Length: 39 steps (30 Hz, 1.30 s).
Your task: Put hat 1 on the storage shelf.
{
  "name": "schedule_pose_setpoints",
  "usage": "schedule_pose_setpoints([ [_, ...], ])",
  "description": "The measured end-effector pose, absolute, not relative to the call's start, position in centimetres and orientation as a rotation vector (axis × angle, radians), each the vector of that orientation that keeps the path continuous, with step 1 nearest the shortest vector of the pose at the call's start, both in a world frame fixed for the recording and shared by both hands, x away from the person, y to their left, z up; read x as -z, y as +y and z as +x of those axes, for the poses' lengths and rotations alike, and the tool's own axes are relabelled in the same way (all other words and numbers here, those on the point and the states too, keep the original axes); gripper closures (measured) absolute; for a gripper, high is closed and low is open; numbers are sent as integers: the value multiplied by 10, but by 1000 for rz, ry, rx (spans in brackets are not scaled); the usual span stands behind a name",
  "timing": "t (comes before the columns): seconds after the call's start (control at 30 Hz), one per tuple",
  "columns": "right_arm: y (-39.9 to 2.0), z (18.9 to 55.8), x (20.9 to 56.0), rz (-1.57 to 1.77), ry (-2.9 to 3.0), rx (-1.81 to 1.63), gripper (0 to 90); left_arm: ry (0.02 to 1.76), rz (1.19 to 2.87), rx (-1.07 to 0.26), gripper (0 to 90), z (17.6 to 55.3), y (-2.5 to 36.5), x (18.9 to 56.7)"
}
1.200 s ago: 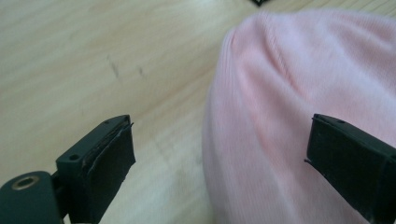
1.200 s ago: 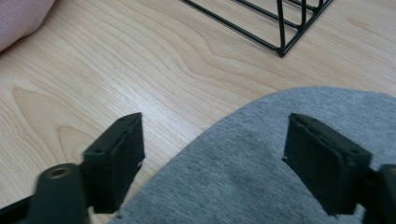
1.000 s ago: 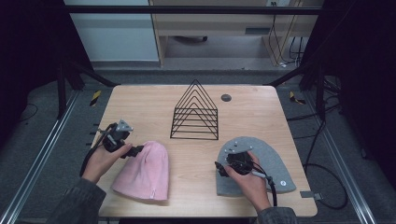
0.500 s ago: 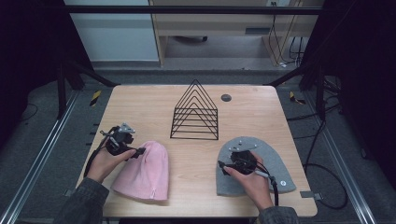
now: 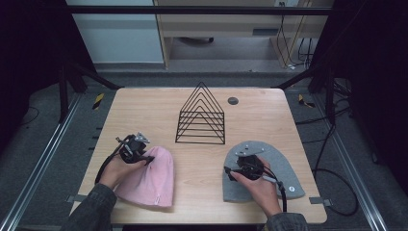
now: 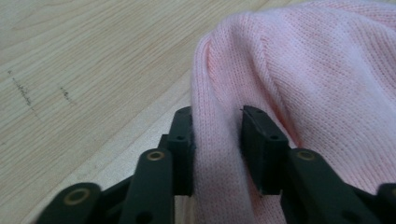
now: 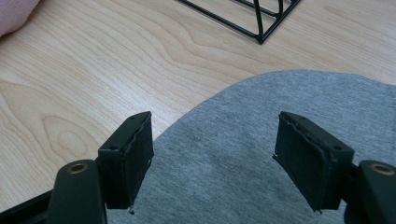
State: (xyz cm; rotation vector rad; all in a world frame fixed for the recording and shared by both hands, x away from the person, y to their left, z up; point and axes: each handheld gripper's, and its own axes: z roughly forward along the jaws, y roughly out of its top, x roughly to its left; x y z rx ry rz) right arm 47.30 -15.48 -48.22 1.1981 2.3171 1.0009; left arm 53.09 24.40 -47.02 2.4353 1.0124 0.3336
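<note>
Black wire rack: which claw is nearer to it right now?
Right, narrowly. The right claw sits over the grey hat, below the black wire rack. The left claw grips the pink hat, farther left.

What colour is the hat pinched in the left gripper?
Pale pink knit hat, clearest in the left gripper view.

Grey sleeves; black hand-held grippers with brass-coloured pivot screws, trailing black cables.
</note>
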Motion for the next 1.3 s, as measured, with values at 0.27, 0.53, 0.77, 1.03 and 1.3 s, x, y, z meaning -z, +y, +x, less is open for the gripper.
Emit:
schedule_pose_setpoints([
  [0.27, -152, 469, 480, 1158, 2303, -1025, 294, 994, 2397, -361, 830, 523, 245, 462],
  [0.53, -149, 465, 476, 1117, 2297, -1026, 294, 945, 2320, -455, 833, 508, 248, 435],
  [0.77, -144, 461, 475, 1064, 2306, -1001, 301, 913, 2244, -515, 836, 494, 250, 411],
  [1.03, -138, 451, 463, 977, 2342, -1028, 344, 815, 2160, -599, 837, 480, 240, 370],
  [1.3, -116, 445, 450, 888, 2394, -1060, 376, 765, 2155, -664, 837, 482, 234, 332],
])
